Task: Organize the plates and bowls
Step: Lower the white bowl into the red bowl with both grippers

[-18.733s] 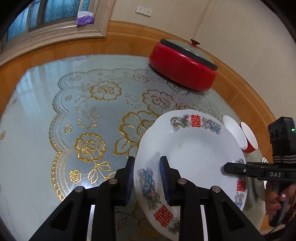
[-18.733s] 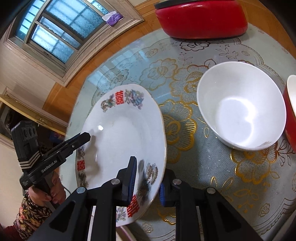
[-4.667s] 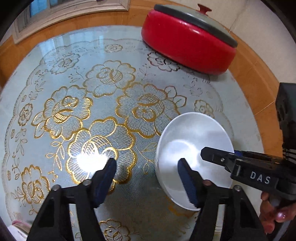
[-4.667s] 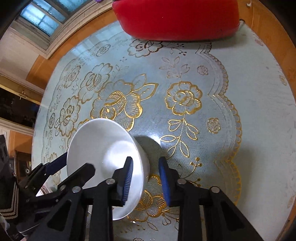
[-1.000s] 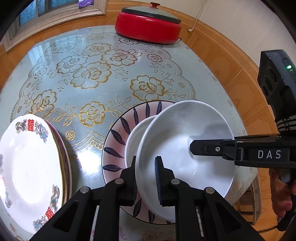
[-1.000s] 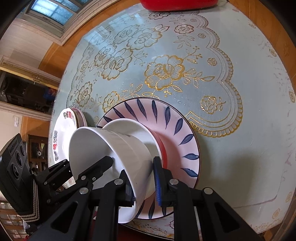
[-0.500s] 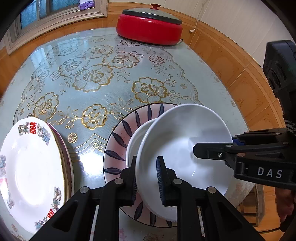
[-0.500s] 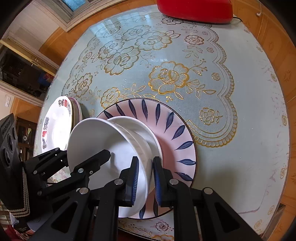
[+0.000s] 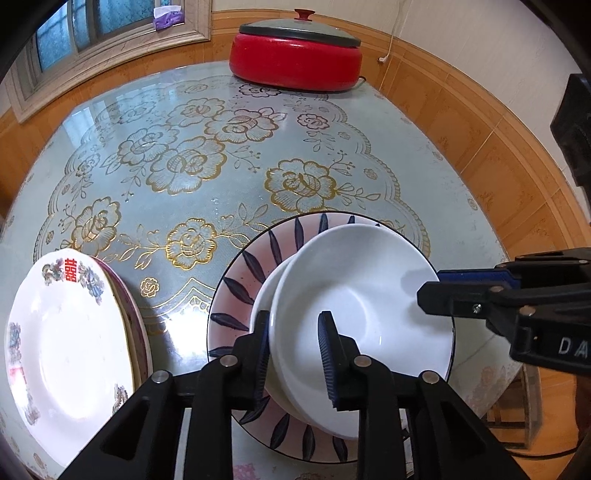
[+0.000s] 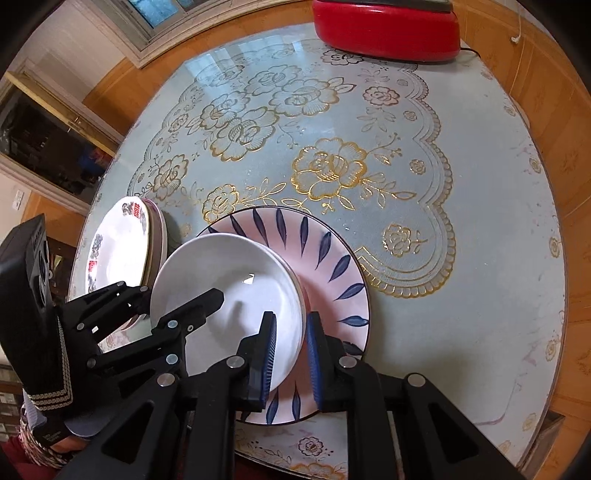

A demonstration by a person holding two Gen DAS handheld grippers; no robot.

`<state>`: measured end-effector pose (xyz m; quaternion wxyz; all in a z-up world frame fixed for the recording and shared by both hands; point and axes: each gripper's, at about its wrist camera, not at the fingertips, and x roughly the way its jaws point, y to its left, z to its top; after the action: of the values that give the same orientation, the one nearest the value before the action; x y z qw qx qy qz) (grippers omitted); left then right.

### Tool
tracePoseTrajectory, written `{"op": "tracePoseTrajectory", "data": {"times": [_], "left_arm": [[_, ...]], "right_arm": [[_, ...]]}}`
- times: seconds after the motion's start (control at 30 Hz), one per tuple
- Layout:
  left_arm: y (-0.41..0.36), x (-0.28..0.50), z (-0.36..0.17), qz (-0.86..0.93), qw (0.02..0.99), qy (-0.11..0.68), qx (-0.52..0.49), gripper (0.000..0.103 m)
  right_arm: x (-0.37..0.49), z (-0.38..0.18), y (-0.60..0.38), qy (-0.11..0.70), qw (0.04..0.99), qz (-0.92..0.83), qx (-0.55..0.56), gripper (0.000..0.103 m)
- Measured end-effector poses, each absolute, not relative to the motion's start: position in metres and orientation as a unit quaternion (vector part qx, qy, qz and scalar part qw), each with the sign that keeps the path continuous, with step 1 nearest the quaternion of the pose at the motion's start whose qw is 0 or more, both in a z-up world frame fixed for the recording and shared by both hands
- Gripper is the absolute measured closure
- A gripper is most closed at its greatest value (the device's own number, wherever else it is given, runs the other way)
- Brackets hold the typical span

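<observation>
Bowl rim (image 9: 280, 295) between opening left claw (image 9: 293, 354)

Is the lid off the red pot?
No, the grey lid with its red knob sits on the red pot.

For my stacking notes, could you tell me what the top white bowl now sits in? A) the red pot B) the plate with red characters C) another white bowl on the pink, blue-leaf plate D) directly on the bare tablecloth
C: the top white bowl nests in another white bowl standing on the pink, blue-leaf plate.
</observation>
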<state>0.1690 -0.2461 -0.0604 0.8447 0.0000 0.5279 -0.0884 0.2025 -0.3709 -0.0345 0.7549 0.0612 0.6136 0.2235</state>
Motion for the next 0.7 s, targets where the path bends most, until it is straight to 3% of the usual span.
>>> {"op": "tracePoseTrajectory", "data": {"times": [0.4,0.53,0.7], "left_arm": [[-0.230,0.174,-0.054,-0.112,0.827,0.548,-0.055,0.076],[-0.239,0.172,-0.053,-0.131,0.821,0.554,-0.035,0.061],[-0.244,0.168,-0.048,-0.132,0.824,0.552,-0.009,0.056]], "right_arm": [[0.202,-0.039,-0.376,0.614,0.753,0.220,0.088,0.087],[0.200,-0.043,-0.375,0.617,0.750,0.219,0.092,0.087],[0.197,-0.047,-0.374,0.621,0.746,0.222,0.093,0.087]]}}
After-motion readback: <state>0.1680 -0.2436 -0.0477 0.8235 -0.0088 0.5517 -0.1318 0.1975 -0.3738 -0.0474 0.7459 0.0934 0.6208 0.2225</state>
